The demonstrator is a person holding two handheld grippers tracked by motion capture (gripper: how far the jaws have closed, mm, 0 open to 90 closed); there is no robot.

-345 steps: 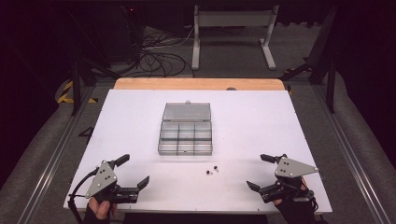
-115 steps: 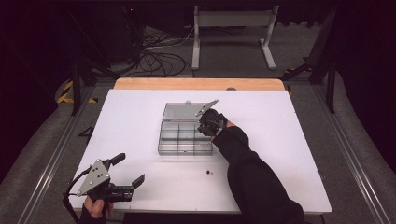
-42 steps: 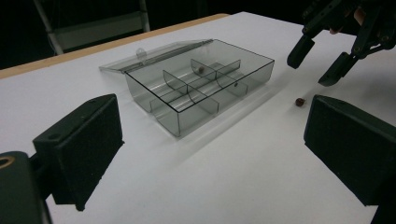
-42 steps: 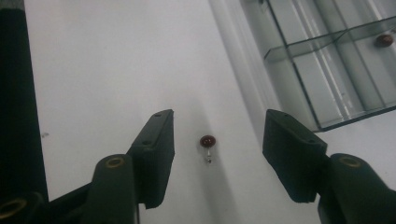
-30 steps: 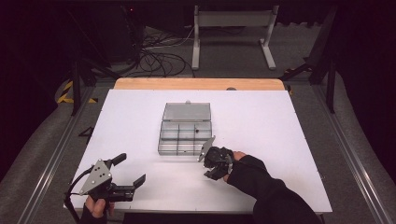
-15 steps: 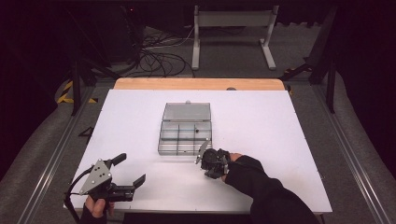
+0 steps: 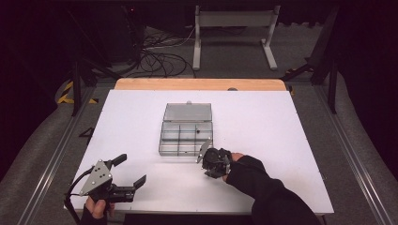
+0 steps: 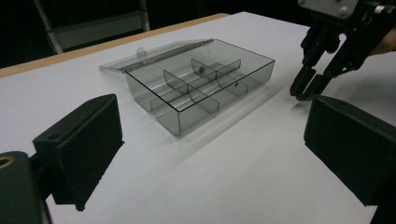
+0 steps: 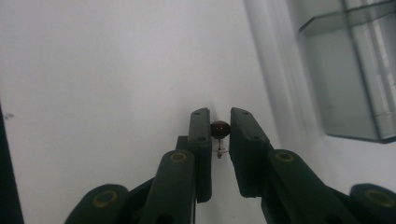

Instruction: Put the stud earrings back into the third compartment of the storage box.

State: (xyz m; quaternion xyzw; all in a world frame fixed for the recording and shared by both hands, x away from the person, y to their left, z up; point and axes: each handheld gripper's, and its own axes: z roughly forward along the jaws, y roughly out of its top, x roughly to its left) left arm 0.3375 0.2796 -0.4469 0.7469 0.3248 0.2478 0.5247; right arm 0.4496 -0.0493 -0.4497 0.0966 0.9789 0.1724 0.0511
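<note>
A clear plastic compartment box (image 7: 184, 138) stands open in the middle of the white table (image 7: 263, 117), its lid (image 7: 187, 112) lying flat behind it. One small dark piece (image 8: 201, 69) lies in a back compartment. My right gripper (image 7: 212, 172) points down at the table just beyond the box's near right corner. In the right gripper view its jaws press on both sides of a small dark round bead (image 9: 220, 129), which rests at the table surface. My left gripper (image 7: 131, 169) is held open near the front left edge, with nothing between its fingers (image 8: 79, 149).
The box (image 9: 345, 88) is close to the right gripper's side. The table's wooden far edge (image 7: 197, 84) and a metal stand (image 7: 234, 28) lie beyond. The left gripper view shows the right gripper (image 8: 301, 95) with its tips on the table.
Over the last second my right gripper moved slightly left and down to the table beside the box and shut on the bead. The left gripper stayed still.
</note>
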